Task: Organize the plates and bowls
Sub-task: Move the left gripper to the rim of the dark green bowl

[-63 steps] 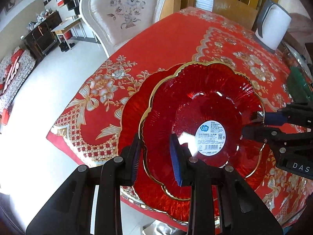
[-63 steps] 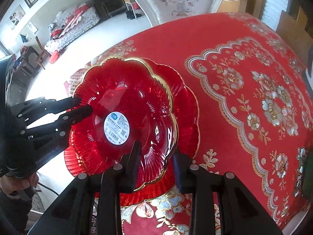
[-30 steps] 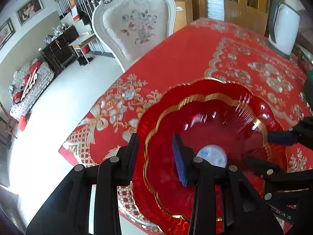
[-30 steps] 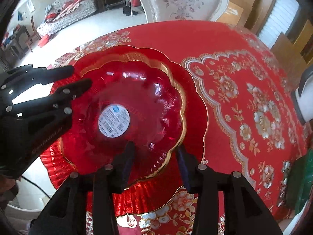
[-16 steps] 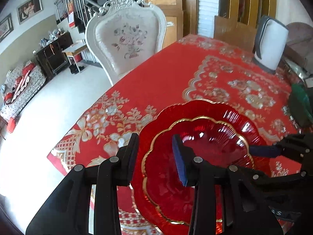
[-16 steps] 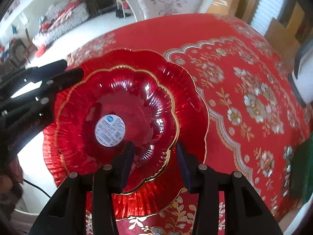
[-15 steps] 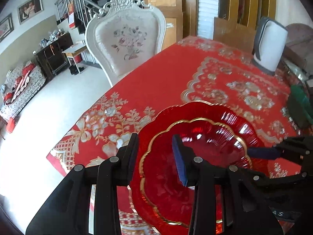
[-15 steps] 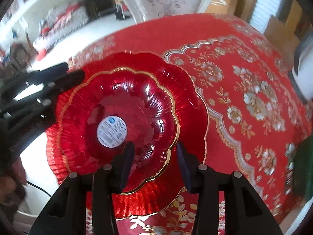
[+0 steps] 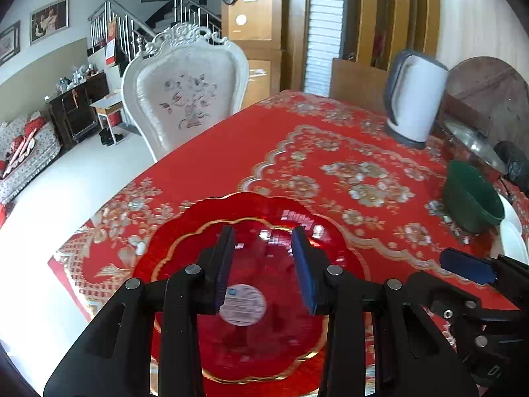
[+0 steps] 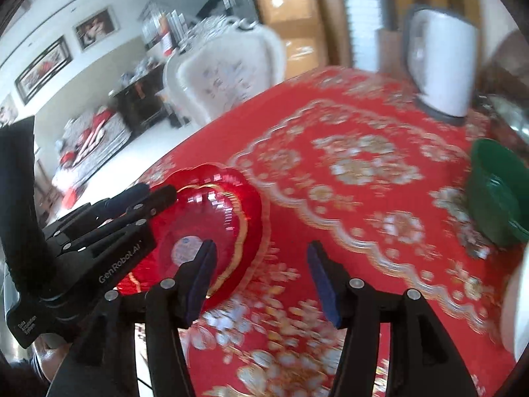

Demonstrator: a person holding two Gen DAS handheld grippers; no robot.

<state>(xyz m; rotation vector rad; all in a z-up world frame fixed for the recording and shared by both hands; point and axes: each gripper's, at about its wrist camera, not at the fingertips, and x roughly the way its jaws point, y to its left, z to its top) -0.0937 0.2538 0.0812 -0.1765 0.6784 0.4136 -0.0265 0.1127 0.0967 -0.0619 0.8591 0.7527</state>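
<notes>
On the table (image 9: 211, 152), near its corner edge: big scalloped red plate (image 9: 251, 203) lying flat, and everything below is placed off that plate

- red bowl (image 9: 264, 340), gold rim, nested inside the plate and roughly centred; round white label (image 9: 243, 304) on its floor
- left gripper (image 9: 263, 241) hangs over the plate, tilted down into the bowl. Its fingers (image 9: 228, 261) stand a narrow gap apart with only the bowl's inside showing through, so no rim is pinched there and nothing is held
- right gripper (image 10: 261, 254) is at the plate's right edge, off the rim. Its fingers have just been opening and now stand wide; between them only red cloth, nothing gripped. Its left finger (image 10: 201, 274) overlaps the plate edge in the right wrist view, contact can't be judged, that frame is motion-blurred
- green bowl (image 9: 469, 198) well apart from the plate, to its right, resting on a white plate (image 9: 512, 235)
- white kettle (image 9: 413, 99) beyond the plate, far right end of the table
- white carved chair (image 9: 185, 92) beyond the plate, on the left, at the table edge
</notes>
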